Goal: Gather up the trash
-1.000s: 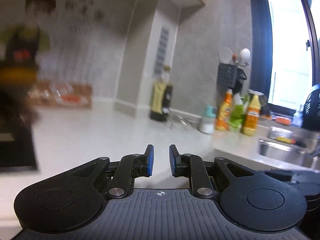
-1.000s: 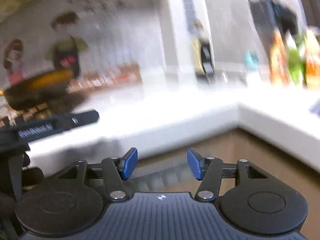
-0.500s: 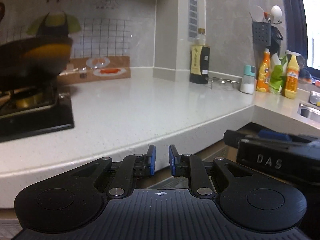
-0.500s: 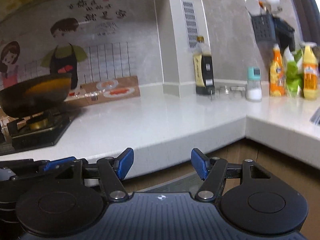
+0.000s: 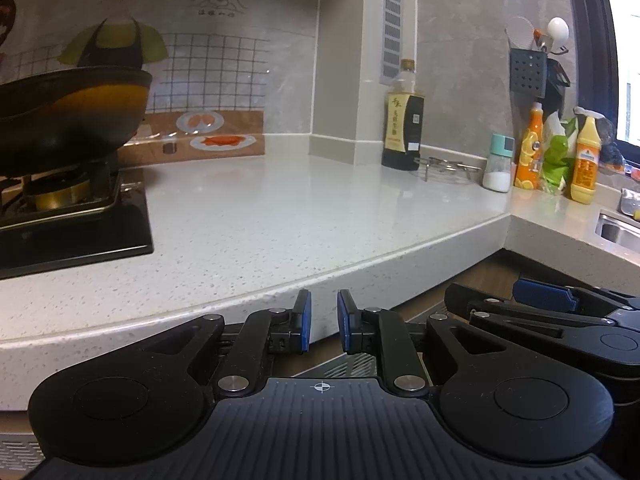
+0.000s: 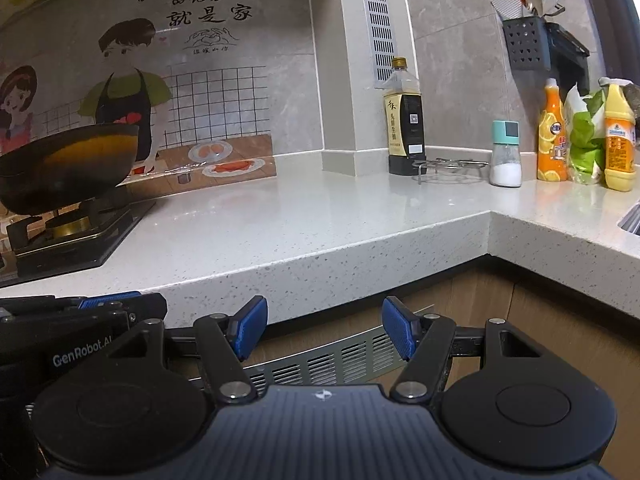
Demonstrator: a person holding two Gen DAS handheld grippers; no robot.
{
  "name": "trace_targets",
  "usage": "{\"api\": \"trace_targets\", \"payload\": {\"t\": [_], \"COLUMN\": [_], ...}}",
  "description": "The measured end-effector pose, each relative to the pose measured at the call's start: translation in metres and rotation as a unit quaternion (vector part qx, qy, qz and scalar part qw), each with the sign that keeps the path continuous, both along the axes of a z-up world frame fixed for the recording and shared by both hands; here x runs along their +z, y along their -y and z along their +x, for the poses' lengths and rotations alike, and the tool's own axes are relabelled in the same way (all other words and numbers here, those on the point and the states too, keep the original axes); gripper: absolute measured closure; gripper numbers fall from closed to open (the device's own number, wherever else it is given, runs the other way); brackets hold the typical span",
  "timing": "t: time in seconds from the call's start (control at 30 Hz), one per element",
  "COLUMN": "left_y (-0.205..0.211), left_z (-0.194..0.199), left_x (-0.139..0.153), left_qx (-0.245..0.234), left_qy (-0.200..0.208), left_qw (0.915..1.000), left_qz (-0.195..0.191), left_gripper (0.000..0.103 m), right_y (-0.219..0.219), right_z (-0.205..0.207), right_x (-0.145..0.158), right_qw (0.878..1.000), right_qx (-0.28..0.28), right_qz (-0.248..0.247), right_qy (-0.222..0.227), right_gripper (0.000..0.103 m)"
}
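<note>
- Both hand-held grippers hang low in front of the desk (image 6: 320,216), below its front edge and side by side: the left hand-held gripper (image 5: 322,322) has its blue pads drawn almost together with only a thin gap and nothing in it, while the right hand-held gripper (image 6: 318,330) stands about half open, also empty.
- Trash, the thing the task asks for, does not show in either view; no wrapper, scrap or bin is visible on the white desk, so where it lies cannot be told from here.
- My reading is that the grippers sit low and level like this because the person is at the start, looking over the kitchen before choosing a target.
- Along the back wall things are parked out of the working area, probably on purpose: a dark sauce bottle (image 6: 406,120) in the corner, a wire trivet (image 6: 448,166) just beside it, then a salt shaker (image 6: 506,156), an orange bottle (image 6: 552,136), a green bag (image 6: 584,140) and a yellow bottle (image 6: 618,140) in a row.
- On the left a wok (image 6: 68,164) rests on the gas stove (image 6: 76,236), near the desk's front edge.
- Between stove and bottles the desk top is bare, giving wide room to reach in.
- Edges to mind: the thick front lip of the desk directly ahead of both grippers, the inner corner where the desk turns right, and the sink (image 5: 618,230) rim at far right. Rising over the lip comes before any reach.
</note>
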State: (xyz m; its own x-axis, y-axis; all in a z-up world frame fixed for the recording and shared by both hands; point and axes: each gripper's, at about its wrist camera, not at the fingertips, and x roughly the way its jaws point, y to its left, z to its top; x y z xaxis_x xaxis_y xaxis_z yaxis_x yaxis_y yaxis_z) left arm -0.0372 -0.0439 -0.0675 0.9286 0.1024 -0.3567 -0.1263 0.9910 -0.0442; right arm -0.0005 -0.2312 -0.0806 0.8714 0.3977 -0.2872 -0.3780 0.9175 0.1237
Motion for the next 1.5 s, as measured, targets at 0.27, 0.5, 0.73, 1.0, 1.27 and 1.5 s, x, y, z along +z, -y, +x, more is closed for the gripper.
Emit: {"api": "trace_targets", "payload": {"t": [0.27,0.5,0.73,1.0,1.27,1.5], "left_y": [-0.0015,-0.0019,-0.0016,-0.0003,-0.0003,-0.0002], "left_z": [-0.0011,-0.0016,-0.002,-0.0041,-0.0042,-0.0034], "left_x": [0.0001,0.0003,0.0004,-0.0005,-0.0012,-0.0017], "left_qx": [-0.004,-0.006,-0.007,-0.011,-0.013,-0.012], "left_qy": [-0.001,-0.001,-0.001,-0.001,-0.001,0.0], "left_qw": [1.0,1.0,1.0,0.9999,0.9999,0.9999], "left_qz": [-0.002,-0.002,-0.002,-0.001,-0.001,0.005], "left_gripper": [0.085,0.085,0.085,0.085,0.086,0.086], "right_y": [-0.0008,0.0008,0.0006,-0.0003,0.0007,0.0016], "right_z": [-0.0012,-0.0004,-0.0011,-0.0021,-0.0021,-0.0033], "right_x": [-0.0007,-0.0013,-0.0014,-0.0014,-0.0012,-0.0006], "right_qw": [1.0,1.0,1.0,1.0,1.0,1.0], "right_qx": [0.001,0.005,0.006,0.006,0.007,0.008], "right_qz": [0.001,0.001,0.001,-0.001,-0.001,0.002], "right_qy": [-0.002,-0.003,-0.004,-0.003,-0.001,0.001], "right_gripper": [0.039,0.039,0.039,0.039,0.039,0.039]}}
